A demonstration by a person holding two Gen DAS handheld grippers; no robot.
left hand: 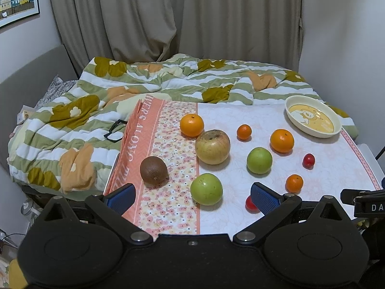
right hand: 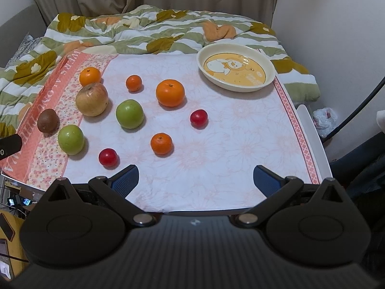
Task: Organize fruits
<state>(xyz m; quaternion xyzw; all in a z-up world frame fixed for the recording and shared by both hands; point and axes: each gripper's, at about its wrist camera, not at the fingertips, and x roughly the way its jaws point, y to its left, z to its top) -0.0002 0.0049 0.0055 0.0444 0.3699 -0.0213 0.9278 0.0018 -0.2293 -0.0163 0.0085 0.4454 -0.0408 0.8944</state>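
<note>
Several fruits lie on a floral tablecloth (right hand: 216, 144): a kiwi (left hand: 154, 170), a yellowish apple (left hand: 212, 147), two green apples (left hand: 206, 188) (left hand: 259, 160), oranges (left hand: 191, 125) (left hand: 282, 141), small mandarins (left hand: 244, 132) (left hand: 294, 183) and two red plums (left hand: 308, 160) (left hand: 250, 203). A cream bowl (right hand: 235, 67) with a bear print stands at the far right, with nothing in it. My left gripper (left hand: 192, 198) is open just before the near green apple. My right gripper (right hand: 196, 179) is open above the near table edge, nothing between its fingers.
A green striped quilt (left hand: 72, 125) covers the bed behind and left of the table, with black glasses (left hand: 115, 130) on it. Curtains hang at the back. A white wall and a plastic bag (right hand: 324, 120) are on the right.
</note>
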